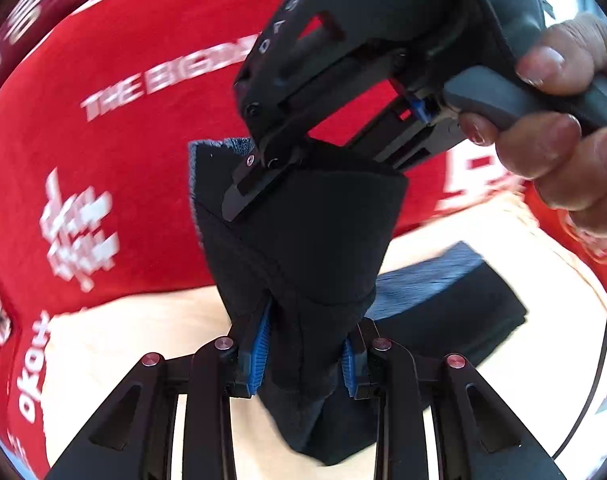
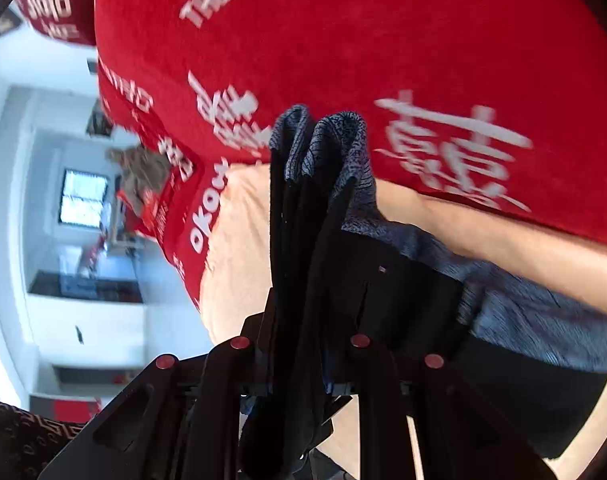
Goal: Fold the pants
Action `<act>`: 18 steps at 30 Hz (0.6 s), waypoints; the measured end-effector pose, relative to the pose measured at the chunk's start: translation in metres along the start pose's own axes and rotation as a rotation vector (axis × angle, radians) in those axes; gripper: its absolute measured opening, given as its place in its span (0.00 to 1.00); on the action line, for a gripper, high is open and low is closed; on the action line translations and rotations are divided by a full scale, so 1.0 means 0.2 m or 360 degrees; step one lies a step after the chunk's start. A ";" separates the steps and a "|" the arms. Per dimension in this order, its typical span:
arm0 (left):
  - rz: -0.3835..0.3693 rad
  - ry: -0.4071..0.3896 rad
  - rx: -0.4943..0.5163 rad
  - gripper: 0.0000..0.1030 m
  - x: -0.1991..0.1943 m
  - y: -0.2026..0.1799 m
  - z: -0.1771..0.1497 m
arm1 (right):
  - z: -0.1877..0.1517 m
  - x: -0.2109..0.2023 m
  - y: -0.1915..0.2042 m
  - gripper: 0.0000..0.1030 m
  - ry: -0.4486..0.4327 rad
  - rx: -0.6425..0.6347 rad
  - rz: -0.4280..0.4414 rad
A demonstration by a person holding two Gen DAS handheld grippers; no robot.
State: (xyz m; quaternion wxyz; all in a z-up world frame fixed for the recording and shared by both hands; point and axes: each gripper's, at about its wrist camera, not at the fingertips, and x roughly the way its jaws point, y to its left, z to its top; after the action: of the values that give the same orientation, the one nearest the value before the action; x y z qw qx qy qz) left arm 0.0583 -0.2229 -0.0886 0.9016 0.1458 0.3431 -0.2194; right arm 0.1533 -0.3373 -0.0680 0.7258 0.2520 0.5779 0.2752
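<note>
Both the left tool (image 1: 303,360) and right tool (image 2: 295,368) clamp the dark pants (image 1: 303,220).

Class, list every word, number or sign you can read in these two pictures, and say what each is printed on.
"THE BIG..." in white on the red cloth; its ending is blurred.
"okov", or close to it, on the red cloth's edge.
Large white Chinese characters on the red cloth; too blurred to read.
Raised digits on the right gripper's housing; unclear.

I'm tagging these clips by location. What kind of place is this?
Probably an indoor room, maybe a home: white walls and a window behind, and dark pants being folded over a surface under a red printed cloth.
</note>
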 end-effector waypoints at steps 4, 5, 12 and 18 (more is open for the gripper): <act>-0.0090 0.0034 0.0152 0.29 0.03 -0.32 0.03 | -0.18 -0.30 -0.28 0.18 -0.0126 0.0084 0.0037; -0.0104 0.0049 0.0198 0.29 0.05 -0.40 0.03 | -0.23 -0.35 -0.35 0.18 -0.0149 0.0119 0.0040; -0.0177 0.0184 0.0383 0.29 0.23 -0.82 -0.04 | -0.47 -0.45 -0.85 0.18 -0.0220 0.0334 -0.0017; -0.0145 0.0323 0.0435 0.29 0.41 -0.96 -0.14 | -0.55 -0.34 -1.14 0.21 -0.0182 0.0375 -0.0147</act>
State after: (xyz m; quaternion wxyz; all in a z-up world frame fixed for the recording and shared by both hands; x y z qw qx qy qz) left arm 0.0031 -0.4019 -0.1863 0.8232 0.2727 0.4055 -0.2889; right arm 0.0578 -0.5428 -0.1992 0.7349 0.3238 0.5749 0.1570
